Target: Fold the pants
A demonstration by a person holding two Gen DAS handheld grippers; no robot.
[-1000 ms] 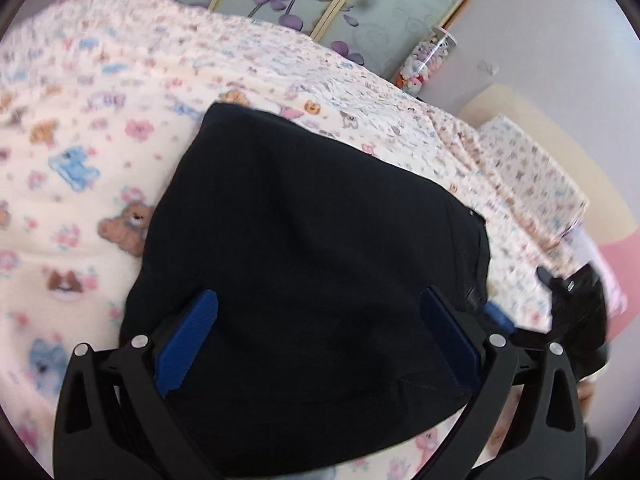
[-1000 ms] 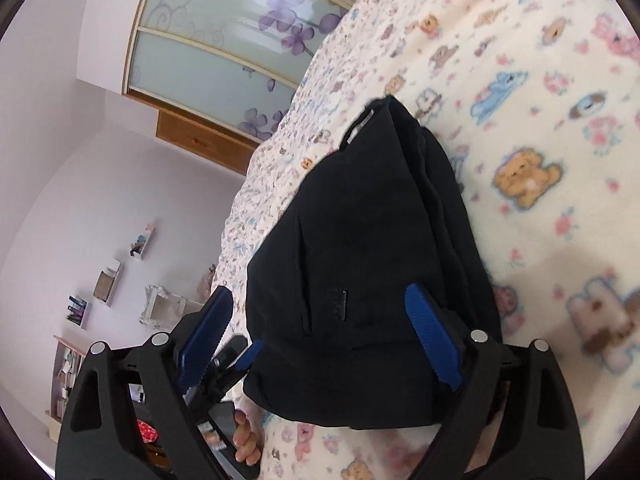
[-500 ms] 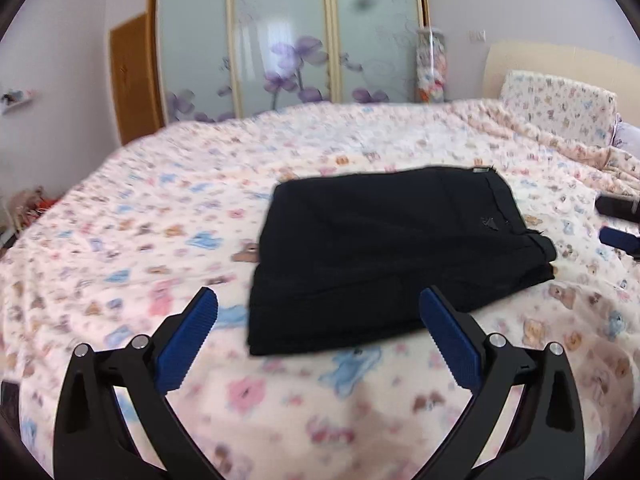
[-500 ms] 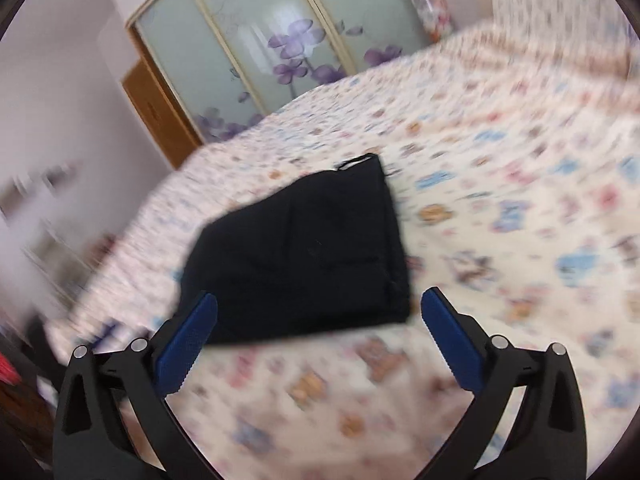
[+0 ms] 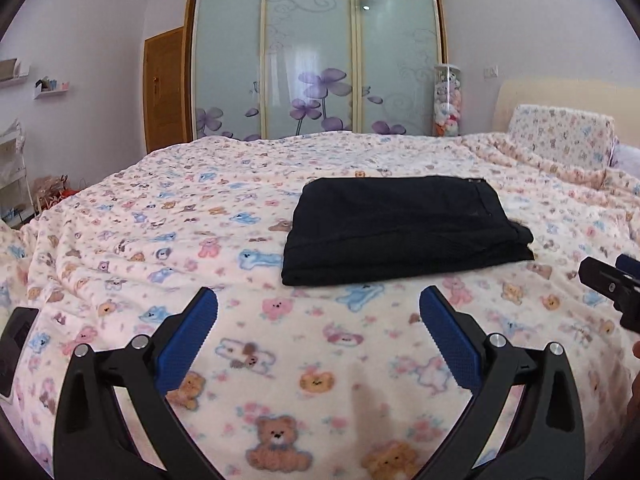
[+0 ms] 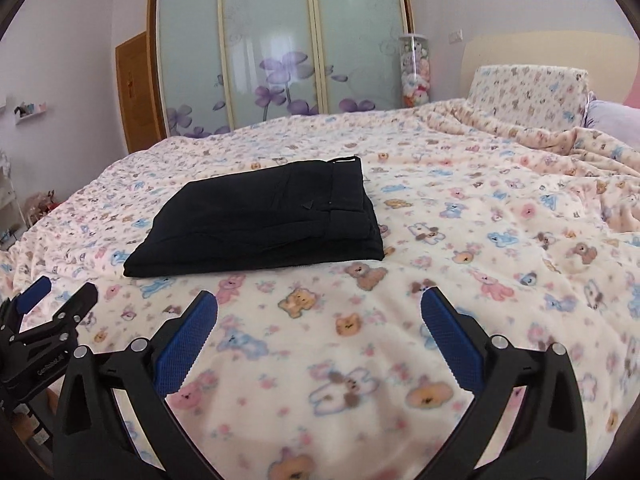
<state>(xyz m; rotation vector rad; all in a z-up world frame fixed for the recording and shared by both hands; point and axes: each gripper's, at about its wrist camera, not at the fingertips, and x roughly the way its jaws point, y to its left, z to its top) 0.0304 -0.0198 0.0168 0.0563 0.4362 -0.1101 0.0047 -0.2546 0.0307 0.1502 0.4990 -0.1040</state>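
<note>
Black pants (image 5: 404, 228) lie folded on the bed (image 5: 160, 240), now well ahead of your left gripper (image 5: 319, 320) and right gripper (image 6: 319, 320); a second ago both hovered over them. Both grippers stand spread, empty.

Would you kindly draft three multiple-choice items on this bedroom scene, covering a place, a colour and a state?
1. Where do the pants lie?
A. on the blanket
B. on the floor
C. on a shelf

2. What colour are the gripper pads?
A. red
B. blue
C. green

3. How is the right gripper?
A. shut on the pants
B. shut, empty
C. open, empty

Answers: 1 A, the folded pants rest on the bear-print blanket; 2 B, each pad is blue; 3 C, the jaws stand wide with only blanket between them.
</note>
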